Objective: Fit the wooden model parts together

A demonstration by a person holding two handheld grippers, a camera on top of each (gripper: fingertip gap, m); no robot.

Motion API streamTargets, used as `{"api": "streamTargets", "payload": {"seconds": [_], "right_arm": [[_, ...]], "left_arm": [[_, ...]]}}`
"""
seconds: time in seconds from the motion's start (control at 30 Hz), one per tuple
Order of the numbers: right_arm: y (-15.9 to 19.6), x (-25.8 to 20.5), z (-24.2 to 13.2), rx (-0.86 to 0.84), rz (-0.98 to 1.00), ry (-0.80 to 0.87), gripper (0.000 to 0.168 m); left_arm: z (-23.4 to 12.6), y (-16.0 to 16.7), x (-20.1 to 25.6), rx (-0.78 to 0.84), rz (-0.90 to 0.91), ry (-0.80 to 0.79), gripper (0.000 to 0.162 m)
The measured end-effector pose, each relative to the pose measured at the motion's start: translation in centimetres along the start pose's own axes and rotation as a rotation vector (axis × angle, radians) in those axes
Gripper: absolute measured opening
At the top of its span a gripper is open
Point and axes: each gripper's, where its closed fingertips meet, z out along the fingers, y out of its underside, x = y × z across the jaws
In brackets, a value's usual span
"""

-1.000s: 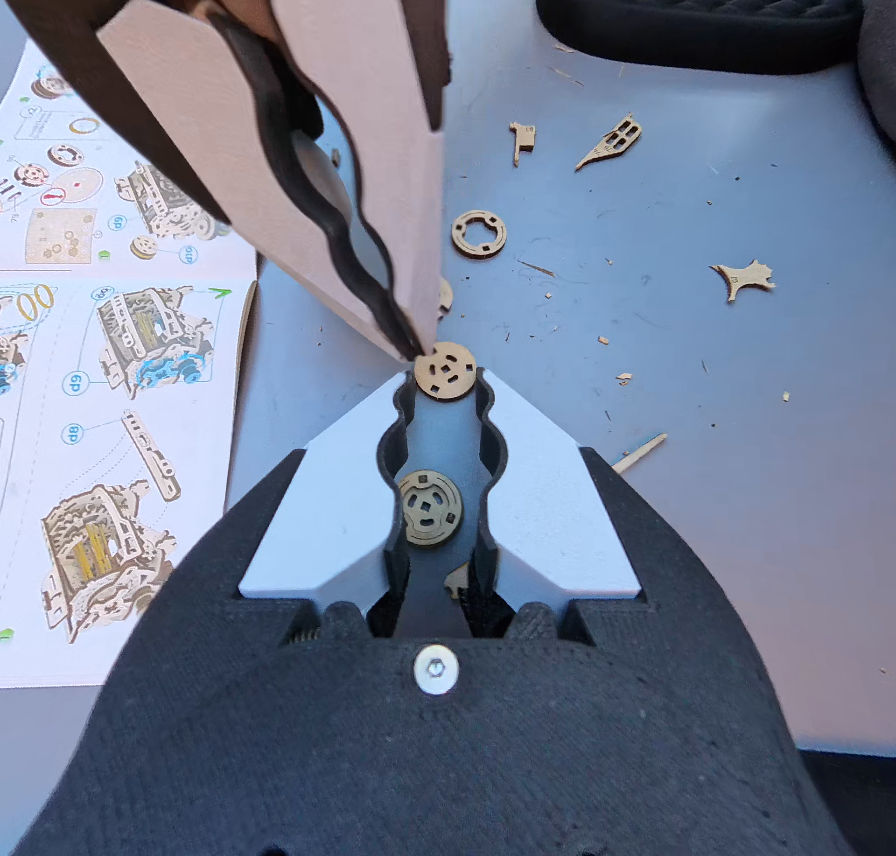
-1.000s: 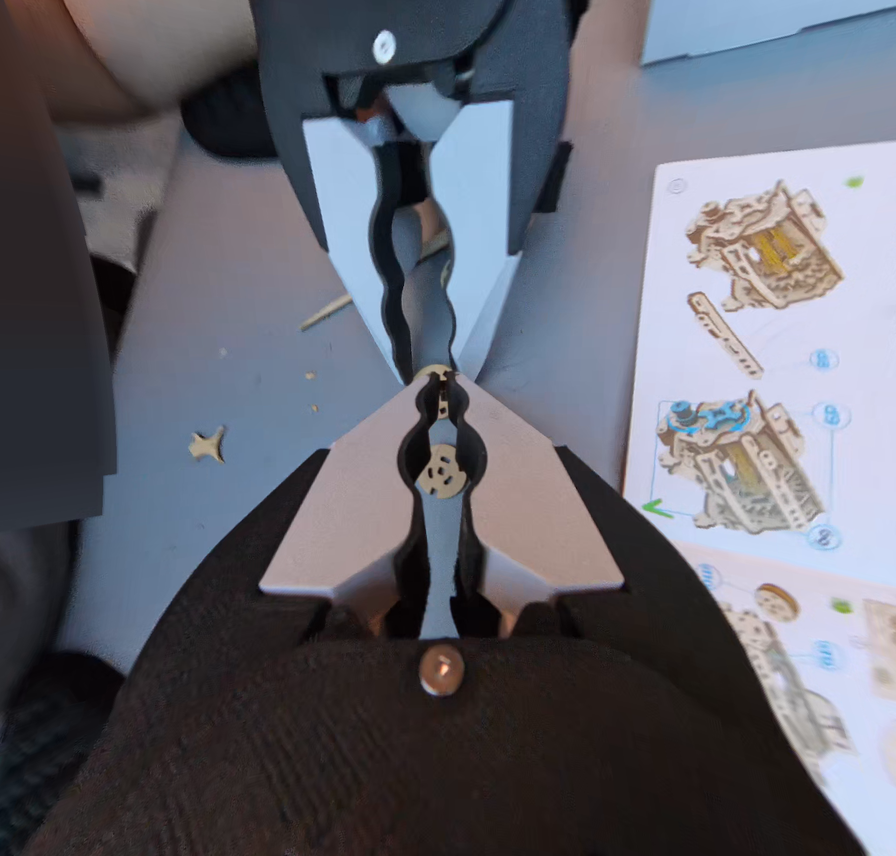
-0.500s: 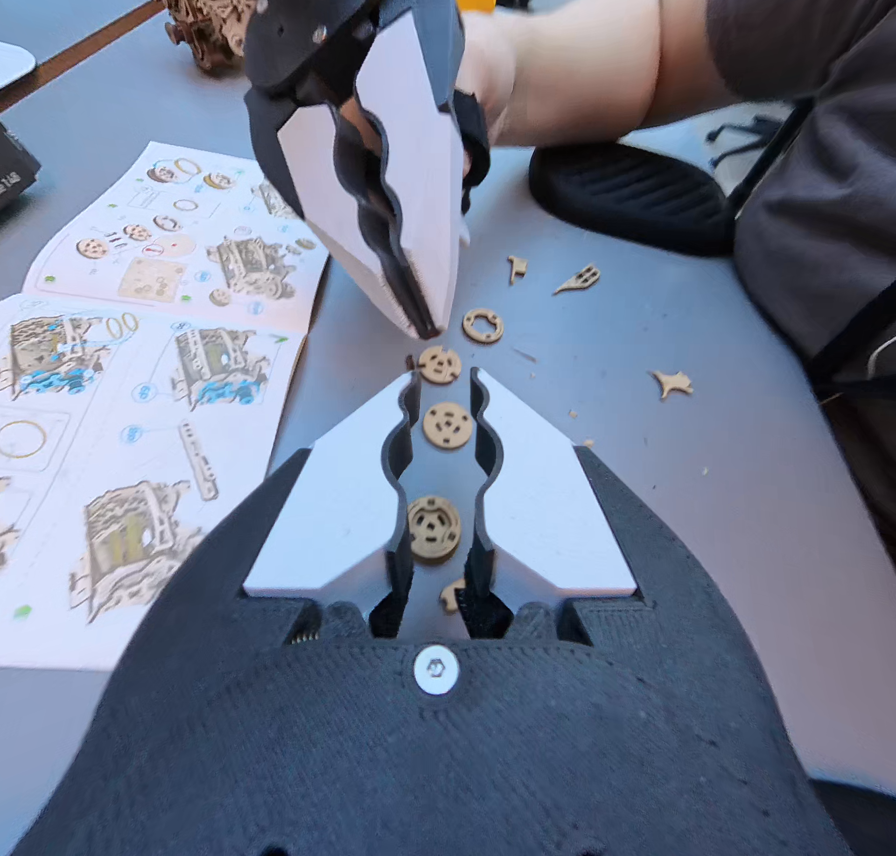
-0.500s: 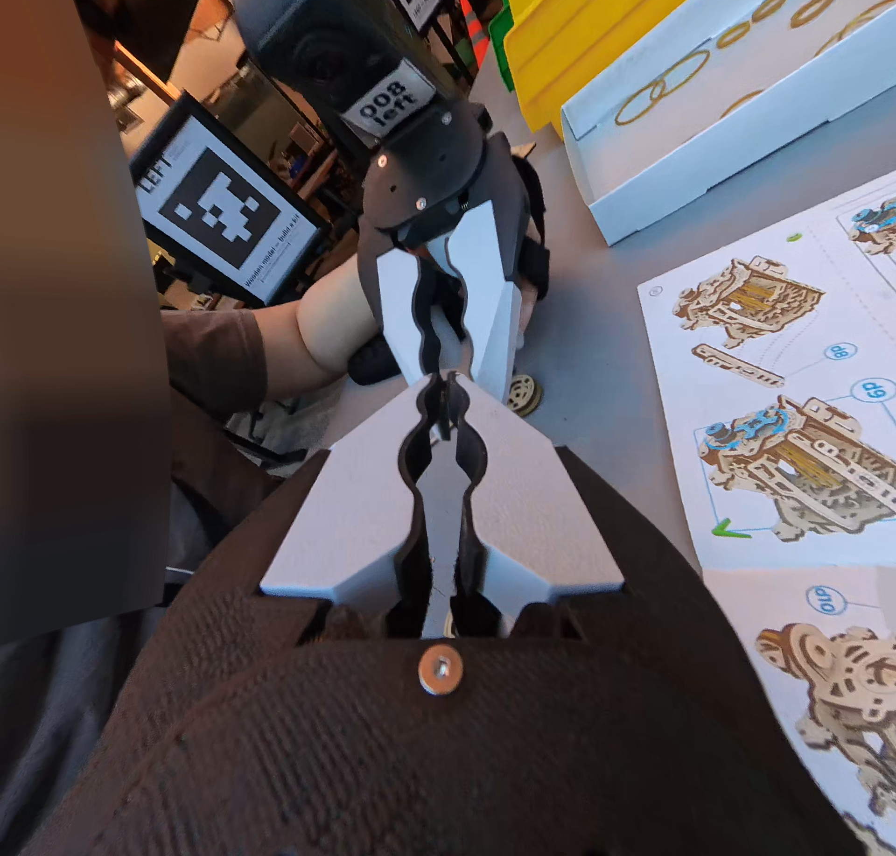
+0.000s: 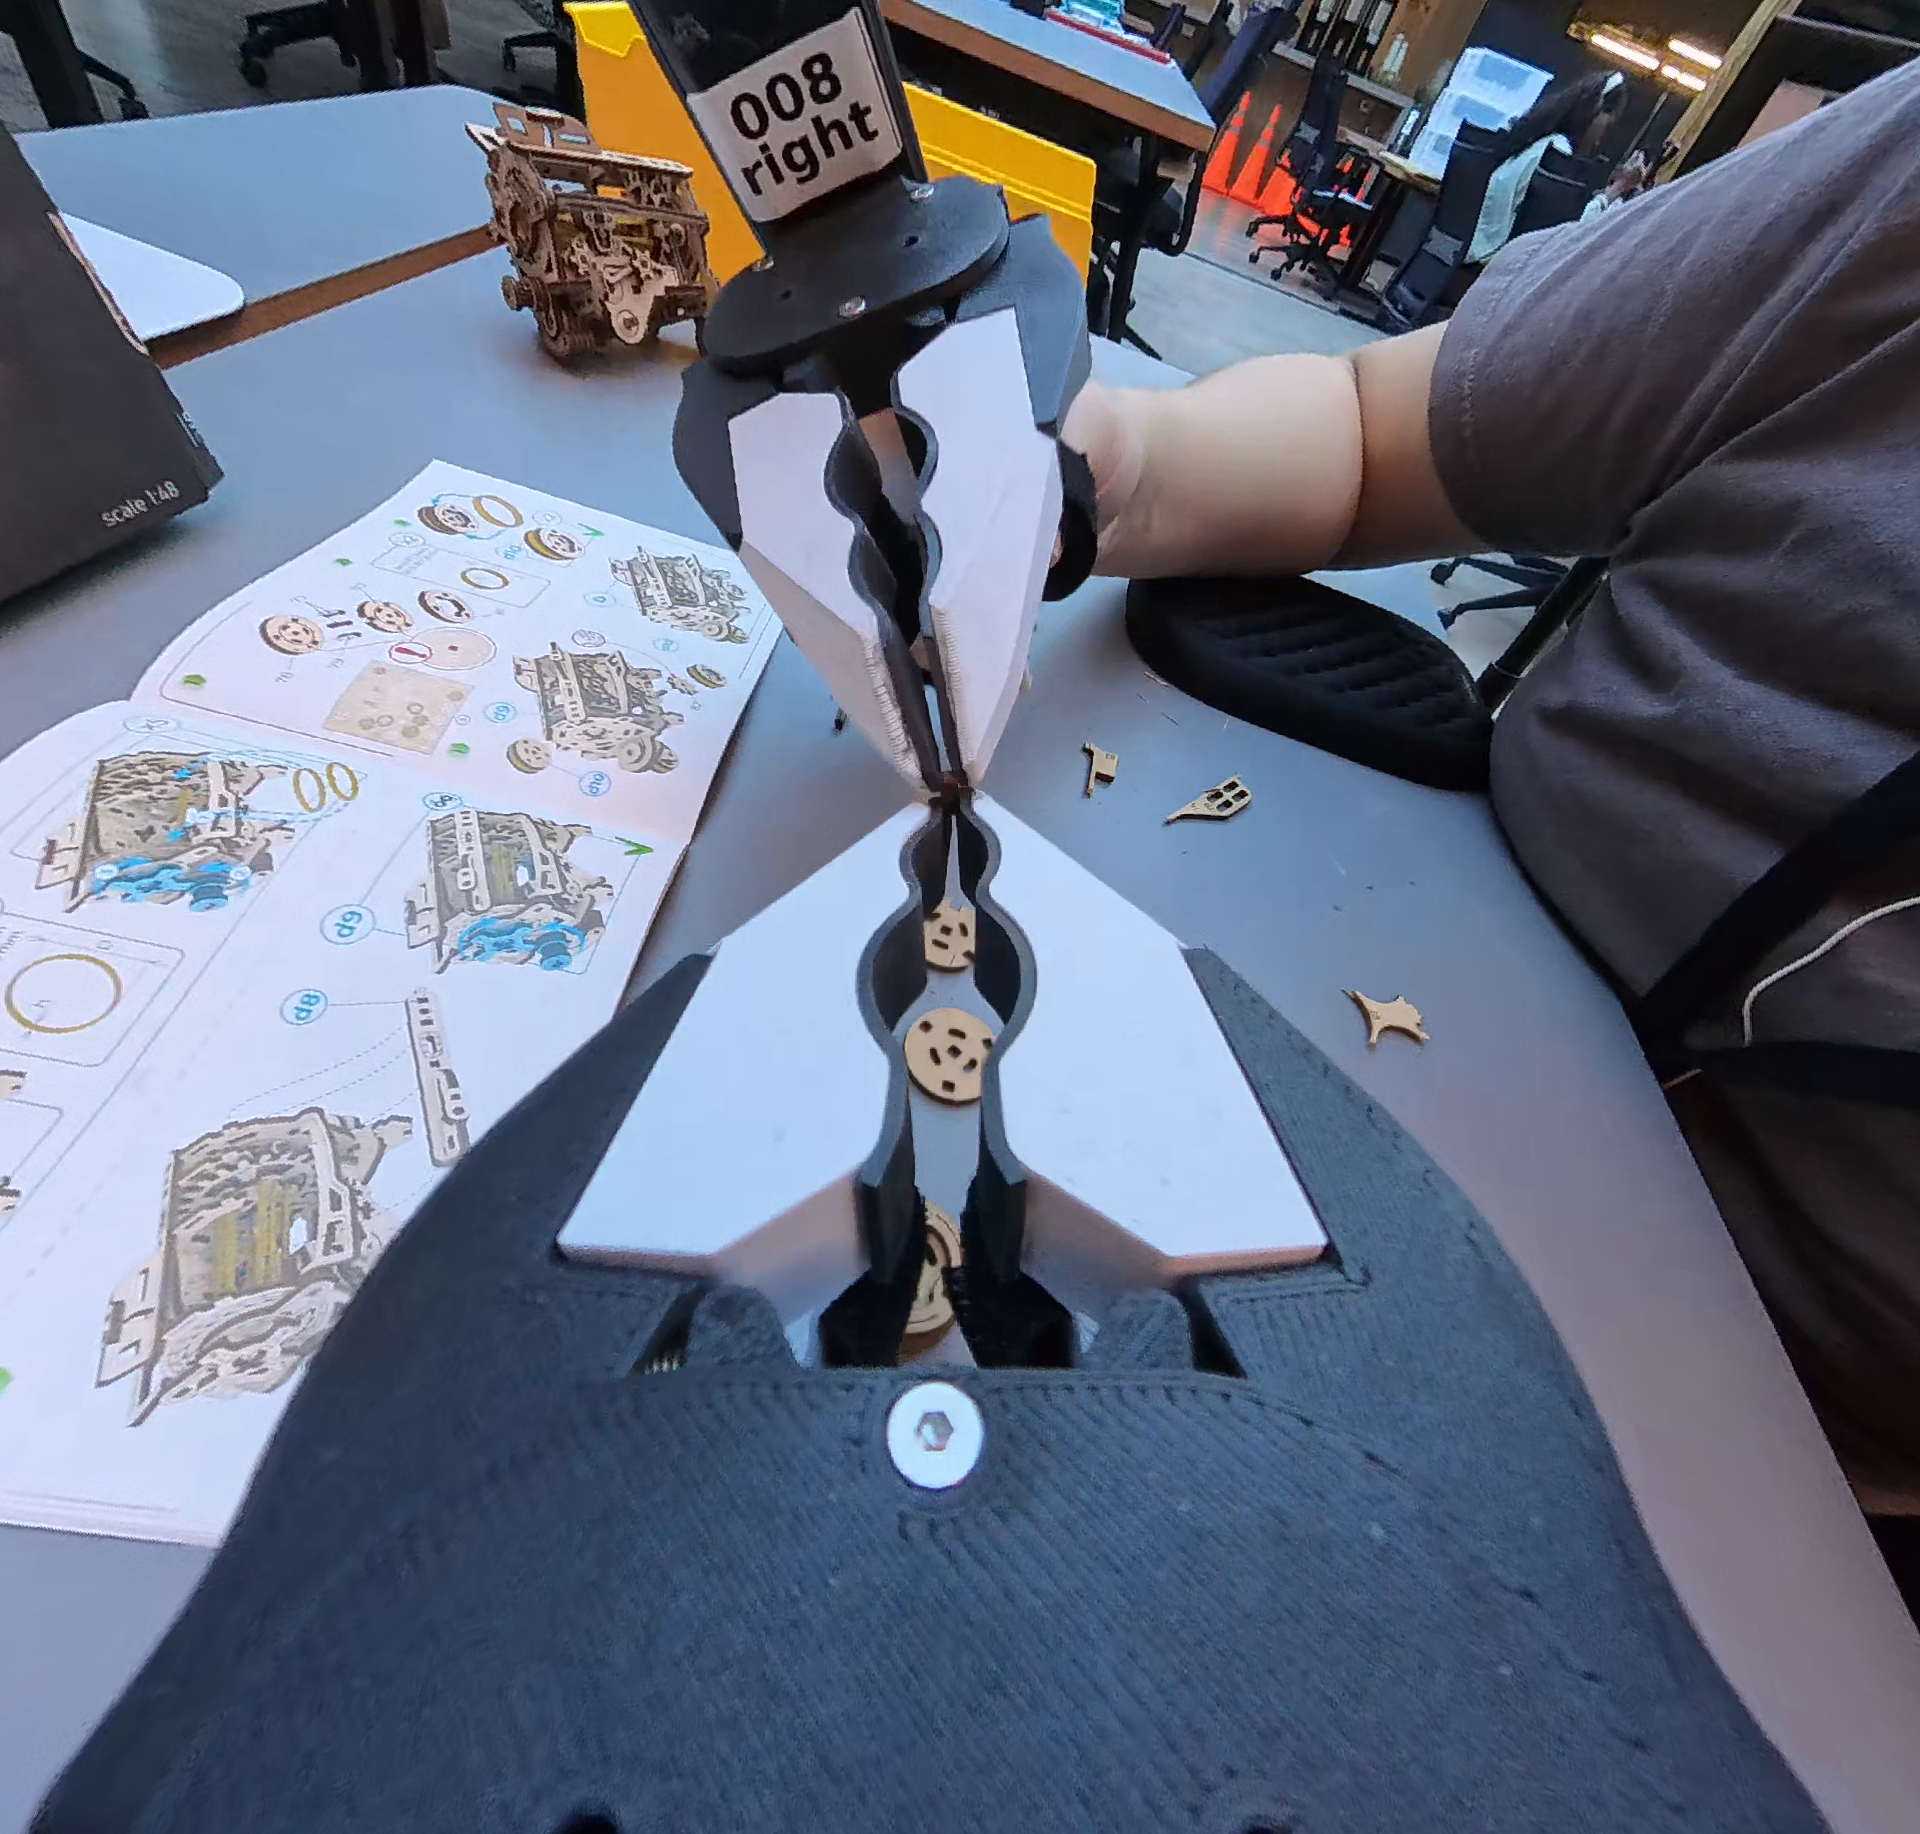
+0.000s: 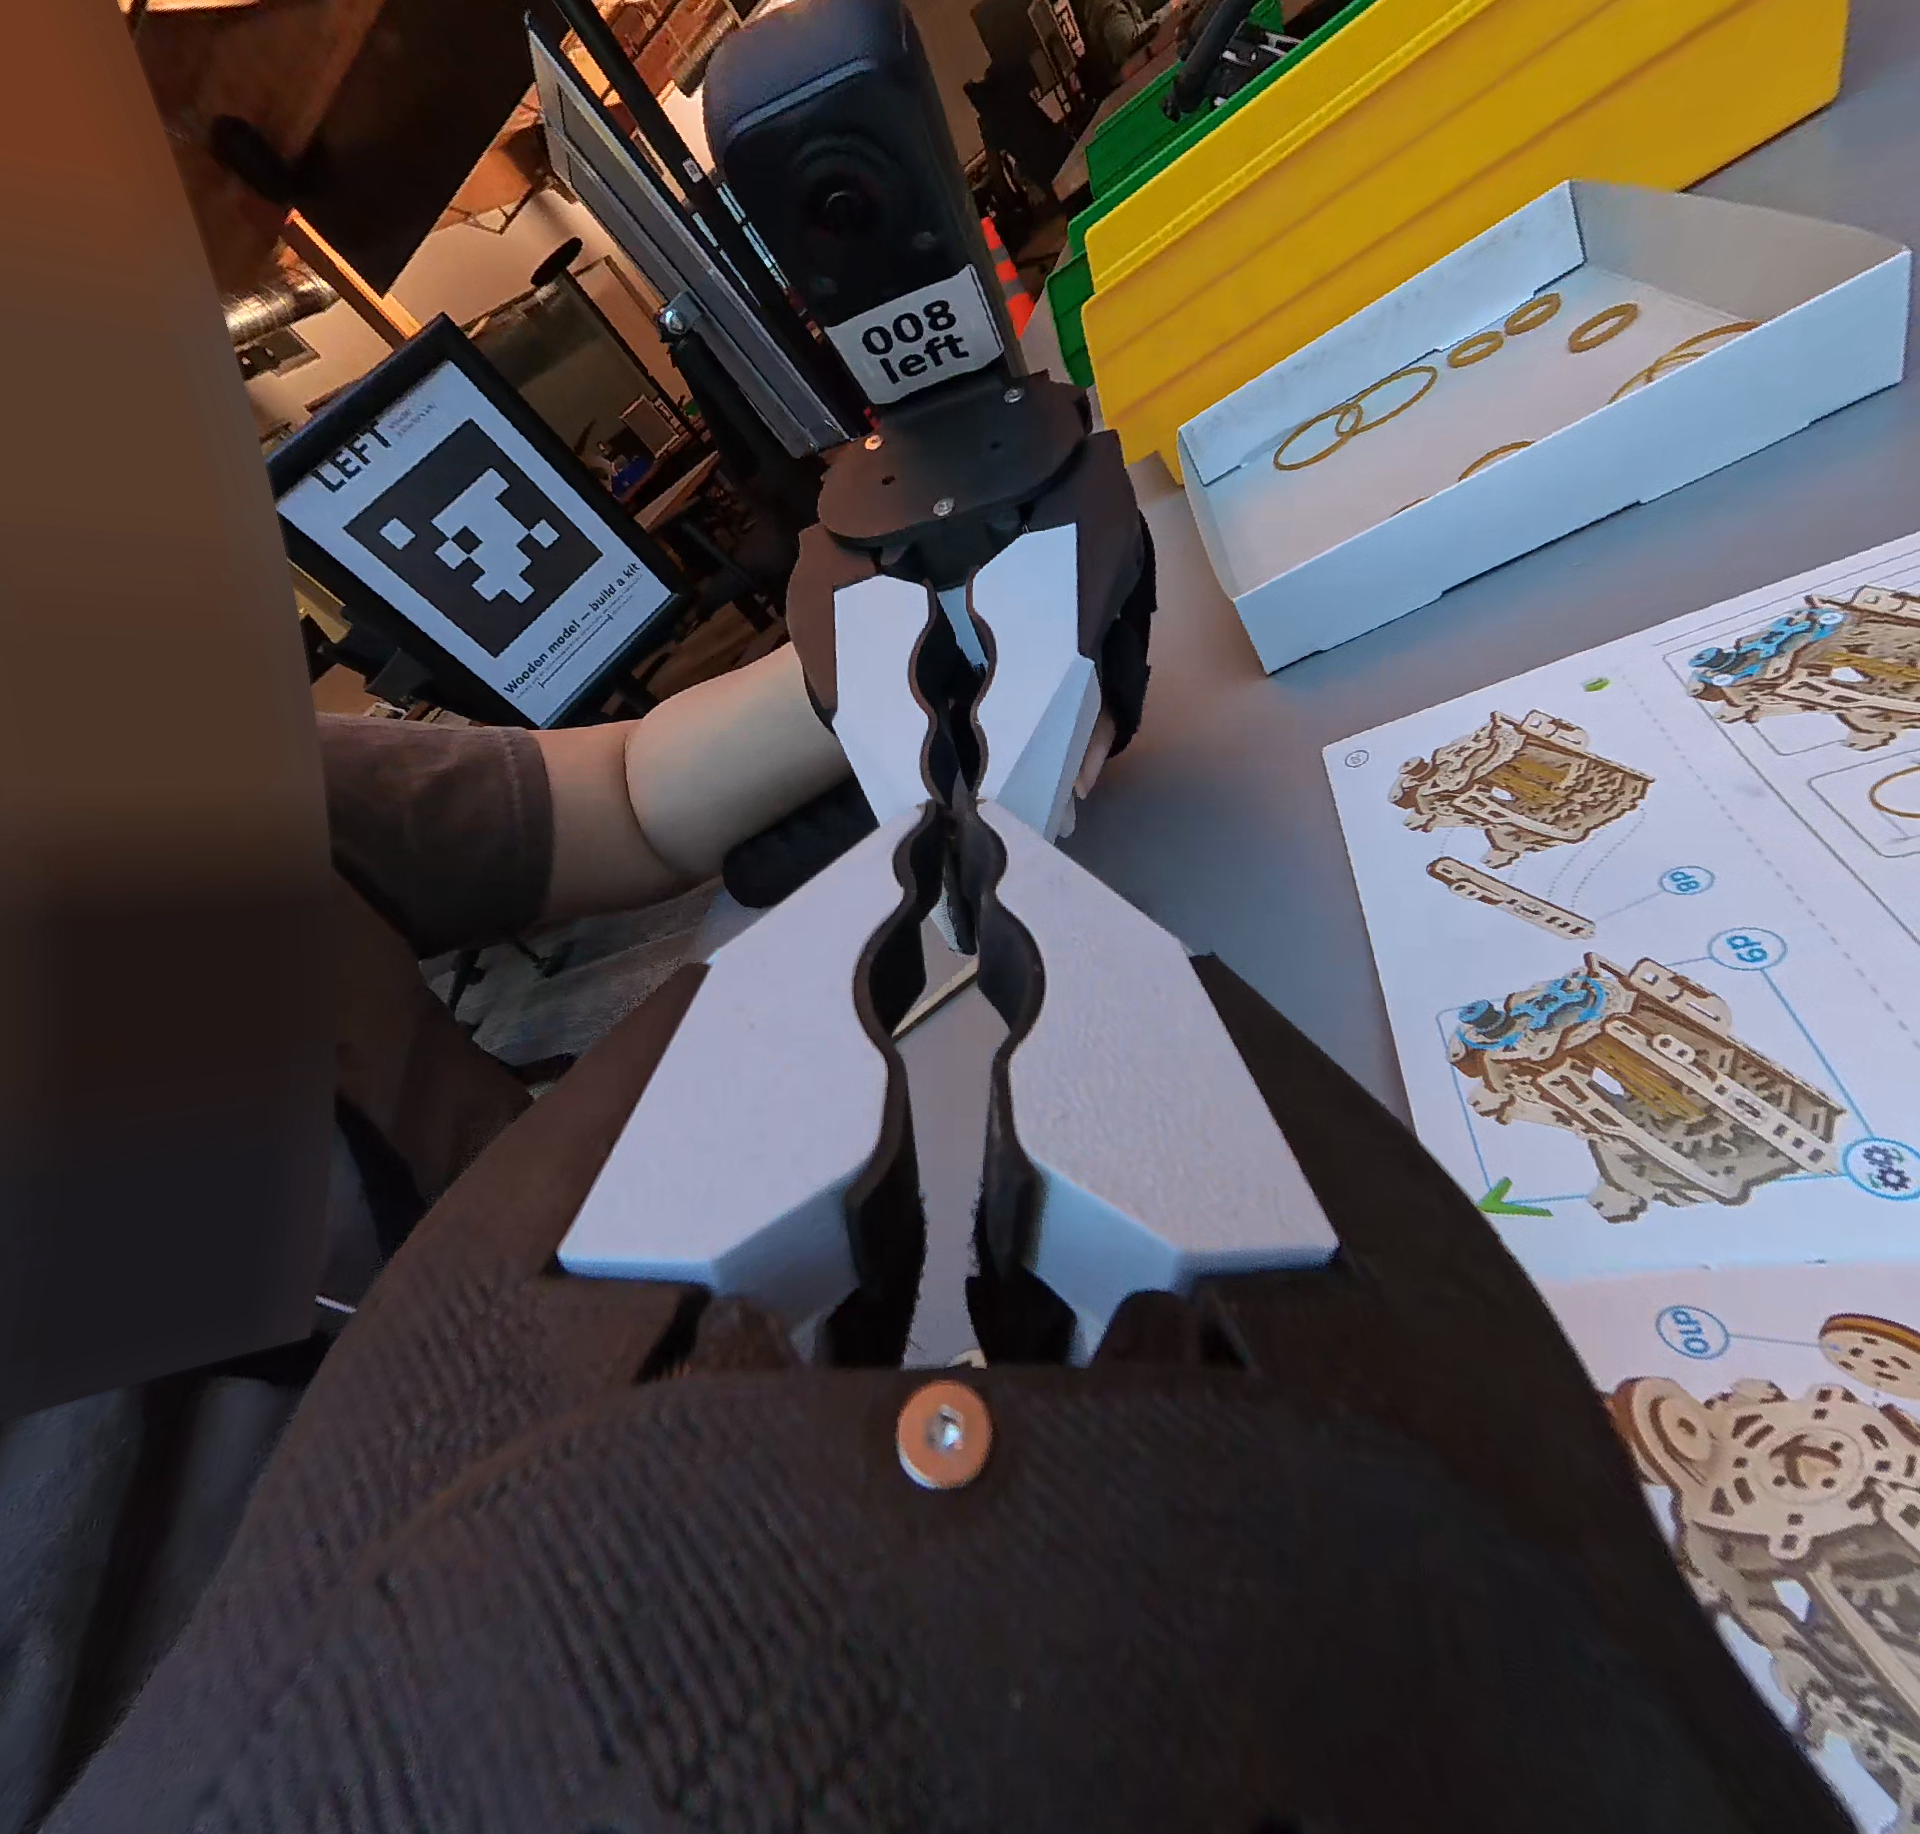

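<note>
In the left wrist view my left gripper (image 5: 948,816) is shut and held above the grey table (image 5: 1351,901). My right gripper (image 5: 940,778) points down at it, tip to tip. A tiny dark wooden part (image 5: 945,797) sits where the tips meet, and the right gripper is shut on it. I cannot tell whether the left also grips it. Three wooden discs (image 5: 948,1057) lie on the table below, seen through the left finger gap. In the right wrist view my right gripper (image 6: 951,823) is shut, with the left gripper's white fingers (image 6: 883,683) just beyond.
An open instruction sheet (image 5: 312,849) (image 6: 1662,901) lies beside the grippers. Loose wooden offcuts (image 5: 1210,800) lie on the right. A built wooden model (image 5: 592,226), yellow bins (image 6: 1455,153) and a white tray (image 6: 1507,558) of rings stand at the back. A black pad (image 5: 1309,672) lies under the forearm. Less than 4 cm separates the two grippers' tips.
Both grippers have lifted off the table and tilted up. The left gripper, open around a disc before, let it lie on the table and has shut. The tips now meet in the air.
</note>
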Motion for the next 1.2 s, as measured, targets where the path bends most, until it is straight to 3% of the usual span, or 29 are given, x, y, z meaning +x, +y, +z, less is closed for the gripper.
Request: {"api": "streamTargets", "payload": {"seconds": [0.17,0.37,0.5,1.2], "right_arm": [[0.9,-0.1,-0.5,-0.149,-0.135,0.036,0.007],[2.4,0.6,-1.3,-0.506,-0.47,0.187,0.01],[4.4,1.2,-0.5,-0.665,-0.503,0.197,0.013],[5.7,1.5,0.4,-0.773,-0.426,0.177,0.005]], "left_arm": [[0.4,1.8,-0.1,-0.12,0.034,-0.023,0.0],[1.1,4.1,-0.3,-0.259,0.09,-0.051,0.0],[1.2,4.5,-0.2,-0.282,0.098,-0.046,0.0],[1.2,5.7,-0.2,-0.353,0.125,-0.048,0.0]]}}
